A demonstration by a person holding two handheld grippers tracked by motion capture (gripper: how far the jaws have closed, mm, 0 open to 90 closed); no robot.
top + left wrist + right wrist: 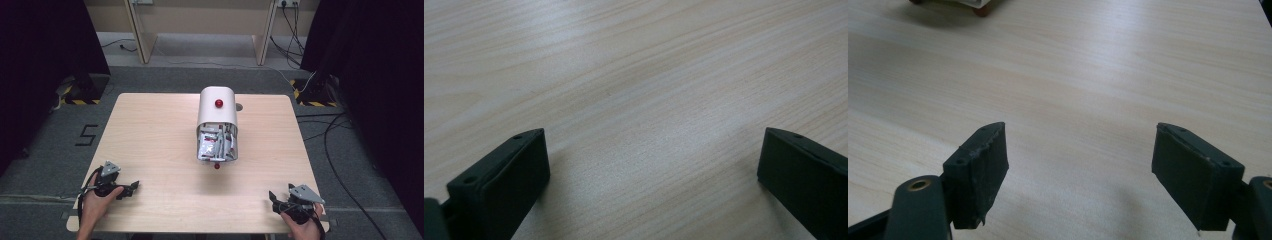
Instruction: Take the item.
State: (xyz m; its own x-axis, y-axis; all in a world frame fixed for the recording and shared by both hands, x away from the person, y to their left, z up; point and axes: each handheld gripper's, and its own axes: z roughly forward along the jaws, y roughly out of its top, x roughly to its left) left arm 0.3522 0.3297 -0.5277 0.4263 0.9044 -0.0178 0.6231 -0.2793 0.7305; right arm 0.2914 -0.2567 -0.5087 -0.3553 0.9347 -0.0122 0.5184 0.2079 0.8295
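Both hands sit at the near edge of the high view, and I have the left gripper [131, 188] at about 7 o'clock on the tabletop [150, 130] and the right gripper [274, 199] at about 5 o'clock, each resting low on the wood with nothing between its fingers. Well apart from both, at the centre and slightly toward 12 o'clock, stands the white roll-top box [218, 117] with a red knob [219, 103] on its curved lid; the lid is rolled back, so the front half is open. Inside it I see a loose heap of silvery sachets [212, 144] with red and dark print, stacked edge to edge, and a second red knob [217, 166] at the near lip. I judge the sachets light, thin and slippery, likely to crumple or slide, so I would pinch one by a free upper edge, not the flat face; the box itself looks rigid and light enough to shift if pushed, and the knob is the natural hold for its lid. From the left gripper view, the two black fingers [509, 175] stand wide apart over bare wood grain, released. From the right gripper view, its fingers [980, 165] are likewise spread and empty, and the box's near edge with the lower knob [982, 10] peeks in at about 11 o'clock, far off.
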